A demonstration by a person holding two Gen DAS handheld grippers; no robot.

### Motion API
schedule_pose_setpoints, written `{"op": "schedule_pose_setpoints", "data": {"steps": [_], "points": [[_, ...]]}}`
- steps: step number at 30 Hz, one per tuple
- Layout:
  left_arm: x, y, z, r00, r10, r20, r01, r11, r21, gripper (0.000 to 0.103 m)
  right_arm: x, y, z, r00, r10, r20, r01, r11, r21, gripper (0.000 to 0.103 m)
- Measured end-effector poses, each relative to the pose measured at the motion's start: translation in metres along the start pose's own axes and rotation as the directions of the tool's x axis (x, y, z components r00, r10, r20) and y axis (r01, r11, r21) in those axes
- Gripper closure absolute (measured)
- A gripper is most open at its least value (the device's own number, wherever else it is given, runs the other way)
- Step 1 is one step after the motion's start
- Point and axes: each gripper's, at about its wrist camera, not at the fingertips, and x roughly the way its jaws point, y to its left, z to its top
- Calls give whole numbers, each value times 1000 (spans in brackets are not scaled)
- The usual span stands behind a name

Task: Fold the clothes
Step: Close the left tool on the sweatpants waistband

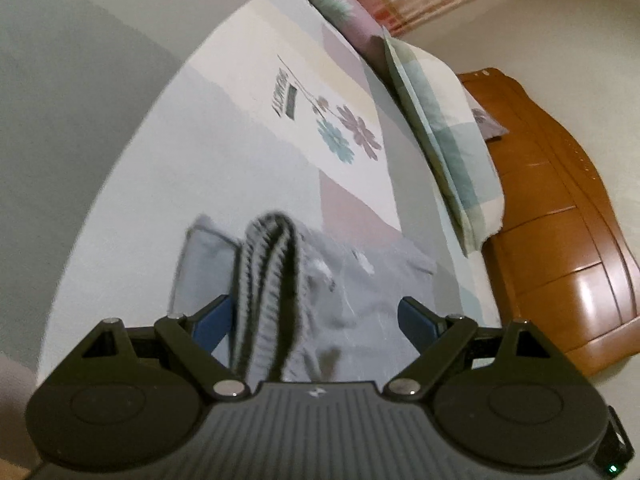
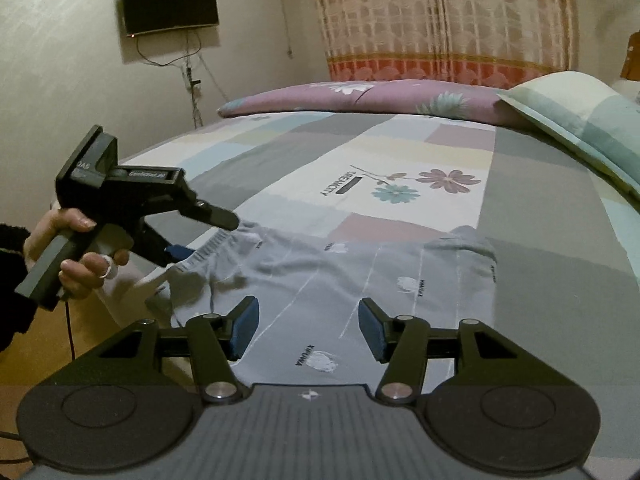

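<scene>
A grey garment (image 2: 320,280) with small white prints lies spread on the bed, its ribbed elastic waistband (image 2: 212,246) at the left end. My right gripper (image 2: 309,328) hovers just above the garment's near edge, open, with only flat cloth below the blue pads (image 2: 244,328). My left gripper (image 2: 206,236), held by a person's hand (image 2: 76,268), is at the waistband corner with its jaws wide apart. In the left wrist view the striped waistband (image 1: 268,280) rises in a fold between the open jaws of the left gripper (image 1: 314,318), close to the left pad (image 1: 212,320) but not pinched.
The bed has a patchwork sheet (image 2: 400,168) with a flower print. A purple bolster (image 2: 360,96) and a checked pillow (image 2: 580,120) lie at its far and right sides. A wooden headboard (image 1: 560,220), a wall screen (image 2: 170,4) and a curtain (image 2: 440,20) surround it.
</scene>
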Motion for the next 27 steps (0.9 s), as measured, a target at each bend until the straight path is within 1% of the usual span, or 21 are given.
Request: {"op": "schedule_pose_setpoints", "data": {"steps": [3, 7, 12, 14, 17, 19, 20, 21, 22, 23, 25, 27], "points": [[-3, 0, -10, 1000, -18, -26, 18, 1000, 15, 14, -1, -4, 0, 1000, -1, 4, 1, 1000, 7, 42], [-4, 8, -12, 998, -54, -21, 54, 998, -21, 14, -2, -7, -2, 1000, 2, 4, -2, 1000, 25, 42], [14, 8, 6, 999, -37, 11, 38, 999, -21, 14, -2, -6, -3, 1000, 3, 5, -4, 999, 38, 42], [17, 9, 8, 999, -49, 11, 49, 998, -39, 14, -3, -6, -3, 1000, 1, 7, -1, 999, 40, 42], [11, 6, -2, 998, -56, -5, 56, 998, -7, 15, -9, -7, -5, 1000, -8, 11, 8, 999, 40, 41], [5, 4, -10, 999, -42, -1, 42, 999, 22, 19, -12, -9, -7, 1000, -17, 12, 16, 999, 45, 39], [3, 2, -14, 1000, -3, 17, 2, 999, 39, 35, -14, -11, -8, 1000, -21, 12, 21, 999, 48, 39], [1, 0, -18, 999, 41, 35, -43, 997, 60, 57, -14, -12, -9, 1000, -27, 12, 26, 998, 54, 39], [1, -5, -20, 994, 98, 50, -103, 990, 97, 68, -14, -15, -11, 999, -32, 9, 31, 997, 63, 39], [1, -9, -22, 987, 145, 63, -152, 980, 127, 81, -13, -17, -12, 999, -36, 6, 36, 997, 73, 39], [2, -15, -22, 984, 164, 68, -173, 973, 152, 85, -13, -20, -14, 999, -46, 1, 46, 995, 85, 39], [-2, -18, -20, 986, 152, 64, -160, 975, 156, 88, -15, -22, -15, 998, -60, -1, 60, 994, 87, 39]]}}
